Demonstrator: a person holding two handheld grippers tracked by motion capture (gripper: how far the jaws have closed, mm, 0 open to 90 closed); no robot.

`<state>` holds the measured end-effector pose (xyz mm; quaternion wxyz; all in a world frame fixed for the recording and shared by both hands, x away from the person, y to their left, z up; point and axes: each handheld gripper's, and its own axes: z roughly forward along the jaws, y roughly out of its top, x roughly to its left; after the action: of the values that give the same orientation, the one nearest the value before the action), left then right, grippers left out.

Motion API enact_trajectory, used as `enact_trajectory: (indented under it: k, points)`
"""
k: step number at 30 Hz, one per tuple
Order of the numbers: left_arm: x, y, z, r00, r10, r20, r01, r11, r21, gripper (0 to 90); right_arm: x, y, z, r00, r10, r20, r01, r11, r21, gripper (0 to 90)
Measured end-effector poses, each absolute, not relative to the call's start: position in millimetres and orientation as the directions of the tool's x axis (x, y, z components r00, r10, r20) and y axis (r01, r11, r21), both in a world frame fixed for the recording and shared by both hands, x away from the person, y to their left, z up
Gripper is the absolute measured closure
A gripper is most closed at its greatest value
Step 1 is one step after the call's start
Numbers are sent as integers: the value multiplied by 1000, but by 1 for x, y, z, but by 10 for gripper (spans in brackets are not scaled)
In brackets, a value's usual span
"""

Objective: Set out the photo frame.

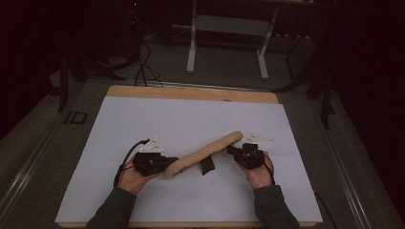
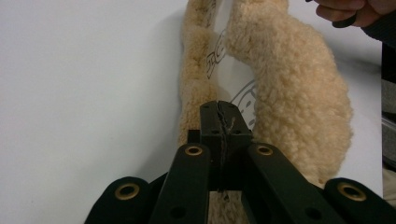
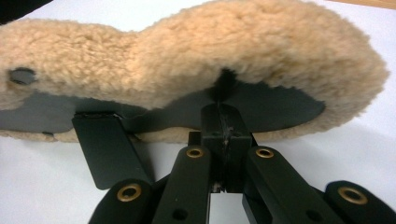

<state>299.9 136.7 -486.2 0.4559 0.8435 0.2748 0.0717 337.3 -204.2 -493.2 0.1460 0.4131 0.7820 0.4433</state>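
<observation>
- The left tongs sit at the near left of the white sheet that covers the desk, held in the person's left hand, with a black cable looping out from the back of them.
- In the left gripper view these tongs are pressed together on a thin edge of the fleece pad; frayed threads show in the seam between the two black jaws.
- That same view shows the pad folded along its length, with two woolly tan lobes running away from the jaws and a pale printed lining in the cleft between them.
- In the high view the fleece pad stretches as a long tan strip between the two tongs, slanting from the near left up to the far right across the middle of the sheet, and a short black strap hangs from its near edge.
- The right tongs meet the pad near its far right end, held in the right hand.
- In the right gripper view the right tongs are clamped on the dark backing at the pad's lower edge, with the woolly side above them and the flat black strap lying just to their left.
</observation>
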Motion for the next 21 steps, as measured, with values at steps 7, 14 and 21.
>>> enact_trajectory:
  k: [7,14,21]
  points:
    - [299,134,-487,843,523,-127,394,-438,808,900,336,-199,-494,-624,768,141,515,269,814,900]
    - [298,131,-486,850,513,-123,387,-448,806,900,335,-193,-495,-634,760,142,511,274,815,900]
    - [297,127,-486,855,504,-120,381,-454,806,900,335,-189,-495,-639,756,141,510,279,814,900]
